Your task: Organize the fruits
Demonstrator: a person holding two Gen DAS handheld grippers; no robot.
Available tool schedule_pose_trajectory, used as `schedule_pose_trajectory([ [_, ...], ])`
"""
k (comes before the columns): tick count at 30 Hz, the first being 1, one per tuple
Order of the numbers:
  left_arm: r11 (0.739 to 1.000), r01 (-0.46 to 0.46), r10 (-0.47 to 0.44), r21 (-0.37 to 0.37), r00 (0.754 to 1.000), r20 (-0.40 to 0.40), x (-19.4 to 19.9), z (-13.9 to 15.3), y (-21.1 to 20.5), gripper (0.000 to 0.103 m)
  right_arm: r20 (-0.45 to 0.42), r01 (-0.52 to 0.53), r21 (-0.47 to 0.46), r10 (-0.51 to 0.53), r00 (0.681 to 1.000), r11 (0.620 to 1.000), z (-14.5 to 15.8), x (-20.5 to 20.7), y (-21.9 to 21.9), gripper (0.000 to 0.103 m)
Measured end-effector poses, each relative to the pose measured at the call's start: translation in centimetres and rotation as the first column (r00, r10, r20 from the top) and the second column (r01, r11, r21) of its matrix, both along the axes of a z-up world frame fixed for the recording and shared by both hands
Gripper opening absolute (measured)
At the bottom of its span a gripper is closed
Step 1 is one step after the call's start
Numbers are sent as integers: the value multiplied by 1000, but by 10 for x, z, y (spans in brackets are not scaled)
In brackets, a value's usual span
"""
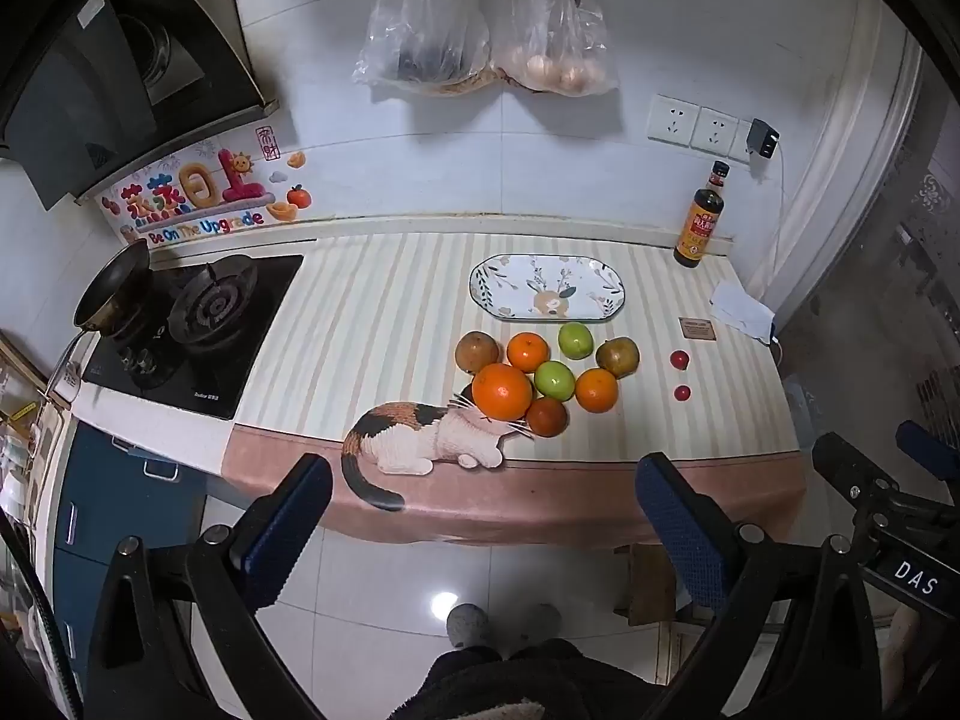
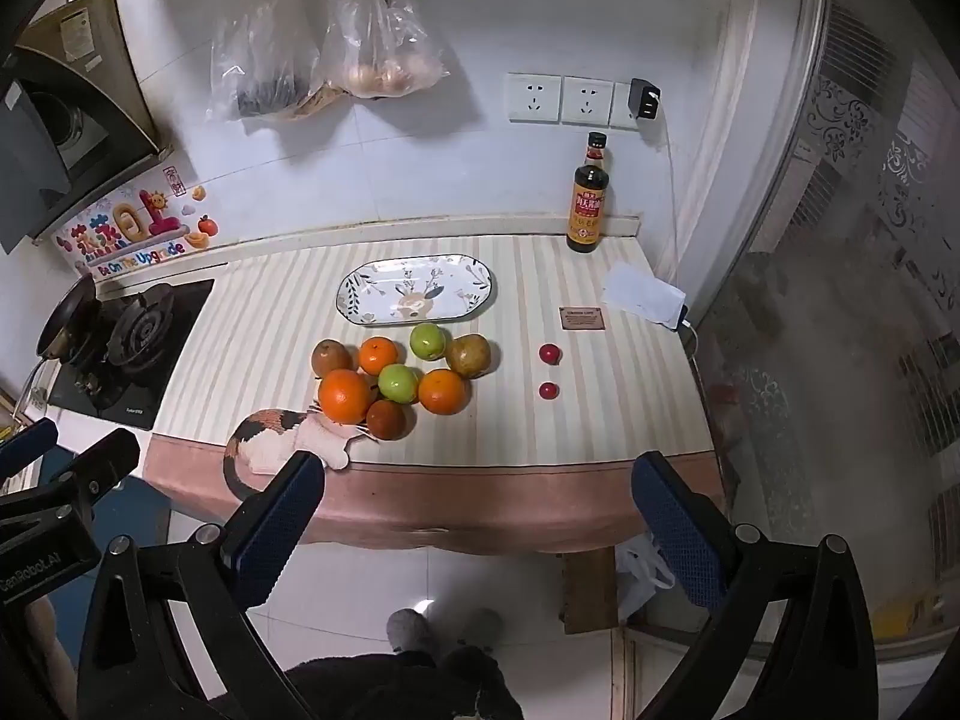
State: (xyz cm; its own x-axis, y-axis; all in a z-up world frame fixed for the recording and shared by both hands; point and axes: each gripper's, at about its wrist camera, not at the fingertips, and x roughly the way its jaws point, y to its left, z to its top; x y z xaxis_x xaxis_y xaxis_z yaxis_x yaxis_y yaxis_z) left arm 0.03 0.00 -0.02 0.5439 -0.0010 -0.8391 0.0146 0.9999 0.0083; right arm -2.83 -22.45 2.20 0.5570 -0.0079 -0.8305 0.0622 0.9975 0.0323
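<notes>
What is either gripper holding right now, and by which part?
Nothing. The left gripper and right gripper are both open, short of the fruits.

both wrists: high, well back | share counter [image 1: 384, 300] (fruits central)

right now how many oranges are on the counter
3. The largest orange sits at the cluster's front left by the printed cat; a smaller orange lies behind it; a third orange sits front right. A darker reddish-brown fruit is not counted; none looks hidden.
</notes>
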Motion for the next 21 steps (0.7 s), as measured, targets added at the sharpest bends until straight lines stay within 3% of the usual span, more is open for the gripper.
schedule_pose_trajectory([
  [21, 1000, -3, 3, 6, 1000, 14, 0, 2, 7, 103, -3, -1, 7, 1, 1000, 1000, 1, 0, 5, 103],
])
